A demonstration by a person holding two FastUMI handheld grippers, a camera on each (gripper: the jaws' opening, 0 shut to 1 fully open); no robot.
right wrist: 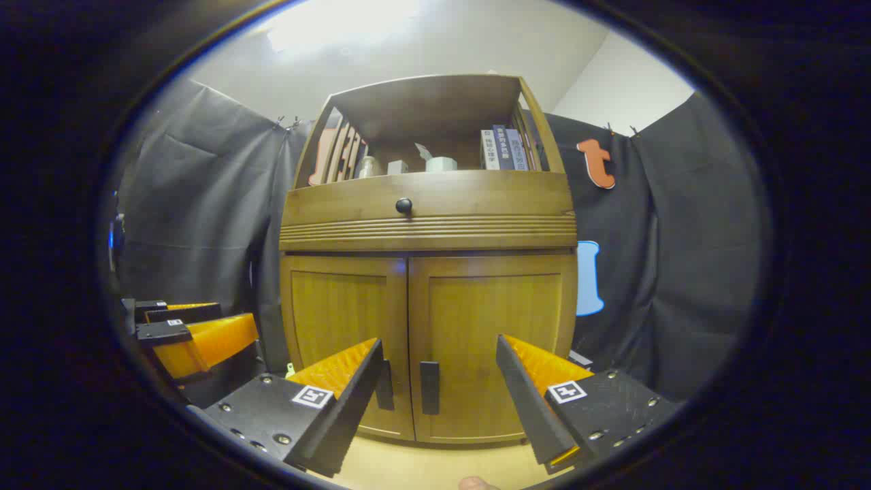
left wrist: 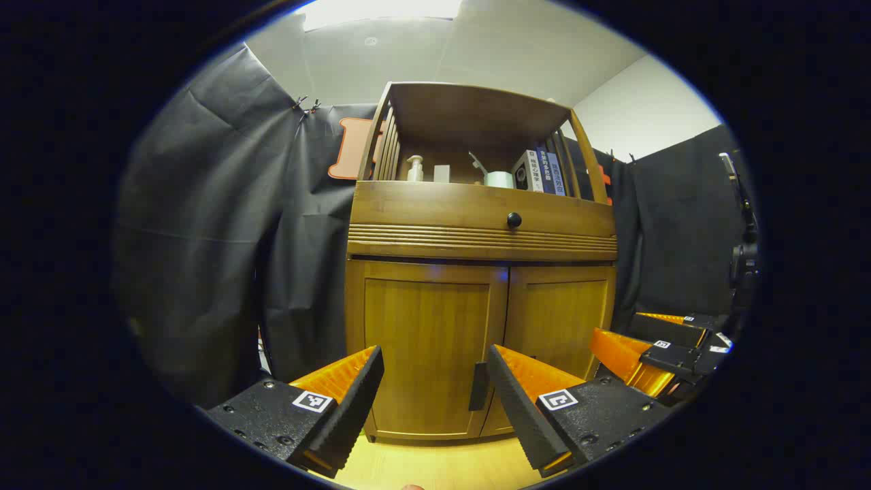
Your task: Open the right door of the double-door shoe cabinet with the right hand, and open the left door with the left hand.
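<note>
In front of shoe cabinet (right wrist: 425, 299), doors shut. Our right gripper (right wrist: 435, 391) and left gripper (left wrist: 432, 398) gape wide, holding nothing. We line right one up with right door handle (right wrist: 429, 388), pinch, pull slow.

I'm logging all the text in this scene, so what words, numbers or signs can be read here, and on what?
Books, on their spines: printed characters, too small and blurred to read.
Left gripper and right gripper, on the fingers: black-and-white square markers, patterns only, no words.
Shoe cabinet: no writing on its wood.
</note>
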